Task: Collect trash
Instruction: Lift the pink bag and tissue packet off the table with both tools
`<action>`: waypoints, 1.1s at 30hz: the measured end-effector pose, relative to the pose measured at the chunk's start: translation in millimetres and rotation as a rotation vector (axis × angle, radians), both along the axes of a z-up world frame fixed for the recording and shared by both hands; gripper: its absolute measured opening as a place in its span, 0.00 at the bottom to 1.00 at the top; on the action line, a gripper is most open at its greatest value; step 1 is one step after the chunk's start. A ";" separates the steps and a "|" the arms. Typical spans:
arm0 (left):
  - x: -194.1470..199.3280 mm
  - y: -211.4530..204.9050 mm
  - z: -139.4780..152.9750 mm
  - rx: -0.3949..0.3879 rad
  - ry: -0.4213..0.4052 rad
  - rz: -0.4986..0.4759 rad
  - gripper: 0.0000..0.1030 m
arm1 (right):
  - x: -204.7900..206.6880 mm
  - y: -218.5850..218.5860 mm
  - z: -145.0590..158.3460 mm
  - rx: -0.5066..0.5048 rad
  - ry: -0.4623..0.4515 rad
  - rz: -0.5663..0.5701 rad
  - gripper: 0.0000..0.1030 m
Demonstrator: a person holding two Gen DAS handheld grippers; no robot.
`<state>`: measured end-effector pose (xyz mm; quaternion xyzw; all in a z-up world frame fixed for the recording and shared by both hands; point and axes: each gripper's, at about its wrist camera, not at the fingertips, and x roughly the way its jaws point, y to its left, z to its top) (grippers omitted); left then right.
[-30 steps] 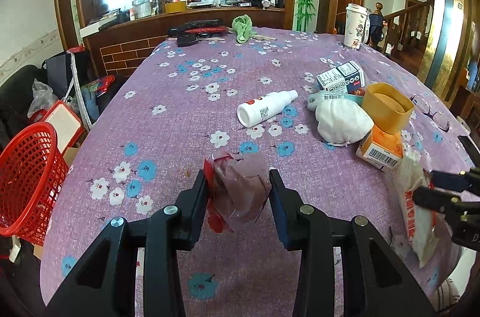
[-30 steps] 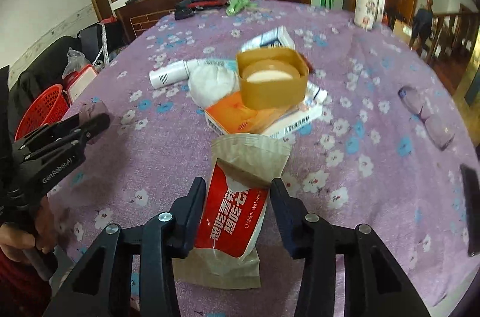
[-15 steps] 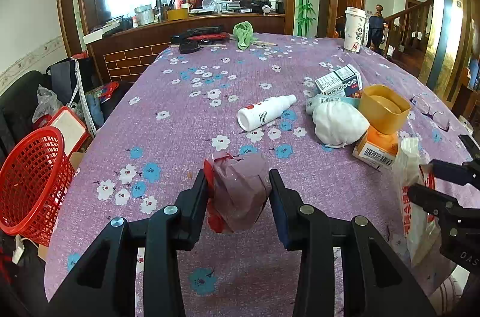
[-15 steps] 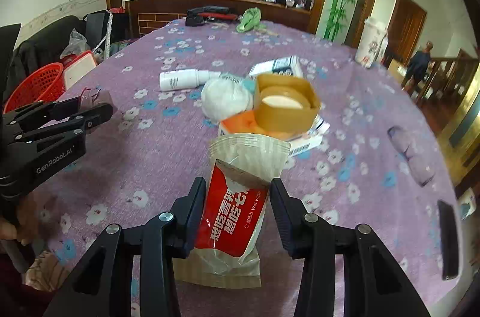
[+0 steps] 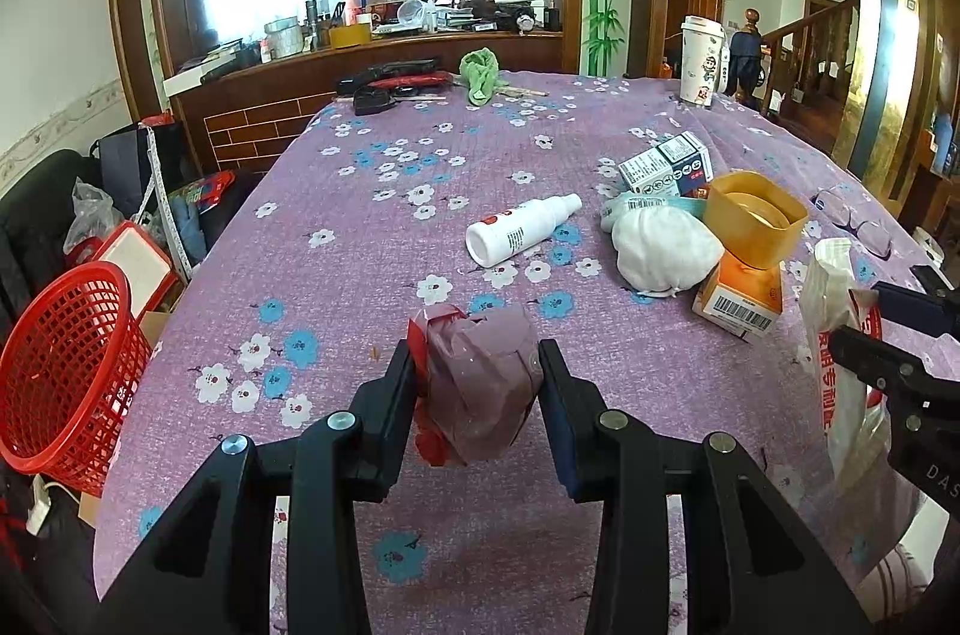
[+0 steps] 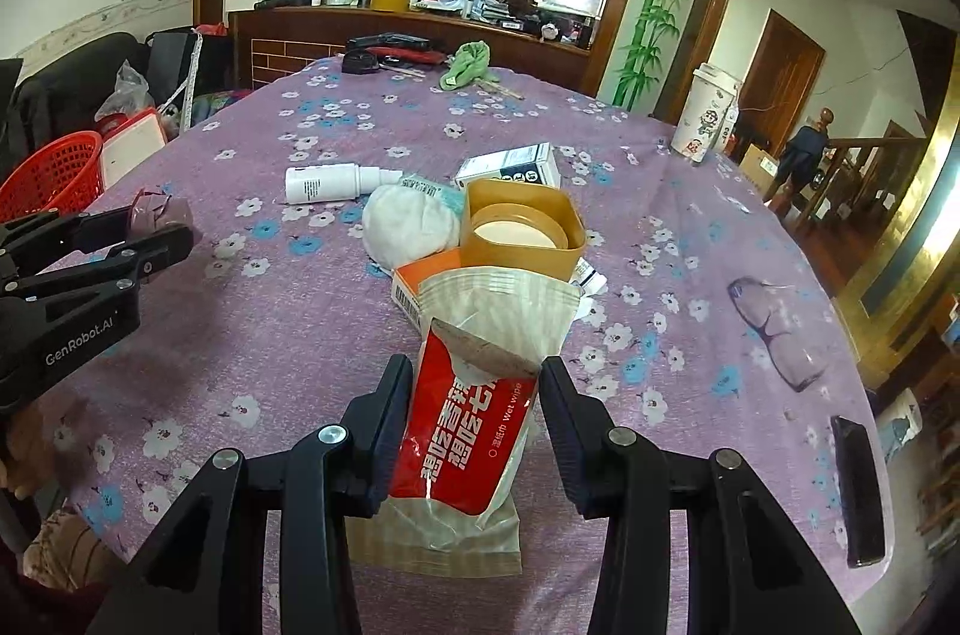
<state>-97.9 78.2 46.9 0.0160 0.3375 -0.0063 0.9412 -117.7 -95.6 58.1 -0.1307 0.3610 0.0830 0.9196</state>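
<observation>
While the crumpled pinkish wrapper sat pinched between the two black fingers of the left gripper, it hung clear above the purple flowered tablecloth near the table's near edge. That gripper pointed forward and downward, its pads pressed against both sides of the wrapper. The right gripper pointed down at a similar slant and was clamped on a red and white wet-wipe packet, whose open torn top rose past the fingertips while its lower end hung below them. In the right wrist view the left gripper stood off to the left, well apart from the packet.

Beyond the packet, toward the table's middle, a yellow square lid lay tilted on an orange box, with a white crumpled wad just beside it, a white spray bottle on its side, and a small printed carton. A paper cup stood upright at the far edge and a green cloth lay near it. A red mesh basket stood beside the table's left edge; its contents could not be made out.
</observation>
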 end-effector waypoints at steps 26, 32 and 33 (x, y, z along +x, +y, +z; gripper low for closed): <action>-9.3 4.3 11.6 0.022 -0.034 0.034 0.37 | -6.3 10.9 12.0 0.044 -0.002 0.047 0.45; -11.4 11.5 13.4 0.035 -0.047 0.050 0.37 | -5.9 17.3 16.7 0.068 0.003 0.068 0.45; -11.7 12.3 13.4 0.035 -0.049 0.052 0.37 | -6.4 18.5 17.3 0.072 0.005 0.071 0.45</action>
